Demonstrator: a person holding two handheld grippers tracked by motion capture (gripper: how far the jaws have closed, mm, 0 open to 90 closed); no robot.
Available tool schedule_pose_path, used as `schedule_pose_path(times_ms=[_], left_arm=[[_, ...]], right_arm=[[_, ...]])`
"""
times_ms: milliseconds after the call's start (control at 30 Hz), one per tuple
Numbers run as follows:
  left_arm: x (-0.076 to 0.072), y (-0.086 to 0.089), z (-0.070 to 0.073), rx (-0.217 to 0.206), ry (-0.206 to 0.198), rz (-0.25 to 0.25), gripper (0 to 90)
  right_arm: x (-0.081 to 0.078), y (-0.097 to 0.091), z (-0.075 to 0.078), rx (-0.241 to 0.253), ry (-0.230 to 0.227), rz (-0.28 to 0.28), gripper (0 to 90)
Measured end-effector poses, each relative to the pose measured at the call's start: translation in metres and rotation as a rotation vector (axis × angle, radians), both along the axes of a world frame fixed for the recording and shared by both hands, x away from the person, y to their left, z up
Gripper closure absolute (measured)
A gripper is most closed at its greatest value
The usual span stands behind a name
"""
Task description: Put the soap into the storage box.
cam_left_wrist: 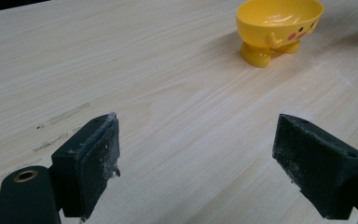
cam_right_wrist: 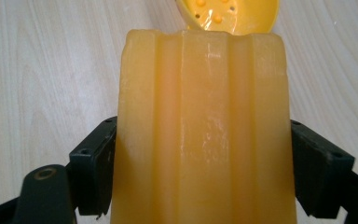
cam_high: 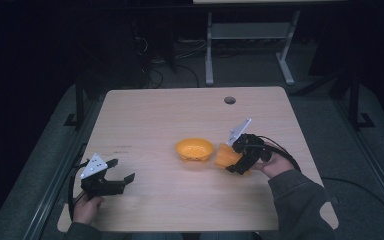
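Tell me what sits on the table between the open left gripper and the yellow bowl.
Nothing: in the left gripper view, bare wooden table runs from the left gripper to the yellow bowl.

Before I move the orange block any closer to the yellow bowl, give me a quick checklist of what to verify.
1. Right gripper shut on the ridged orange block, jaws on both sides: ok.
2. Small yellow footed bowl upright on the wooden table: ok.
3. Bowl holds nothing large; left gripper view shows no contents: ok.
4. Block aimed at the bowl, which sits just beyond its far end in the right gripper view: ok.
5. Left gripper open, well away from the bowl: ok.
6. Grip firmness: cannot tell.
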State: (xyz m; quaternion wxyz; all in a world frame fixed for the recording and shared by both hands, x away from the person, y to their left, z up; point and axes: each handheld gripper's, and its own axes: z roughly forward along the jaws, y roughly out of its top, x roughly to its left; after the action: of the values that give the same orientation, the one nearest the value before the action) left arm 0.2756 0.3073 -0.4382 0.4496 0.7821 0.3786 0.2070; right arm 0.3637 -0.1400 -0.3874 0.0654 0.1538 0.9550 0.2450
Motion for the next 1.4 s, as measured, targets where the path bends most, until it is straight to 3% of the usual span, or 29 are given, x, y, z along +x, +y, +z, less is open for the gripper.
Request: schedule_pose_path(times_ms=[700, 1067, 1400], left_arm=[[0.000, 0.000, 0.000, -0.005, -0.004, 0.000, 14.1], [0.000, 0.000, 0.000, -0.001, -0.003, -0.004, 14.1], [0.000, 0.000, 0.000, -0.001, -0.003, -0.004, 14.1]], right_arm=[[0.016, 0.016, 0.014, 0.022, -0.008, 0.029, 20.7], [0.023, 0.021, 0.017, 0.022, -0.014, 0.043, 20.7], [0.030, 0.024, 0.012, 0.014, 0.012, 0.046, 20.7]])
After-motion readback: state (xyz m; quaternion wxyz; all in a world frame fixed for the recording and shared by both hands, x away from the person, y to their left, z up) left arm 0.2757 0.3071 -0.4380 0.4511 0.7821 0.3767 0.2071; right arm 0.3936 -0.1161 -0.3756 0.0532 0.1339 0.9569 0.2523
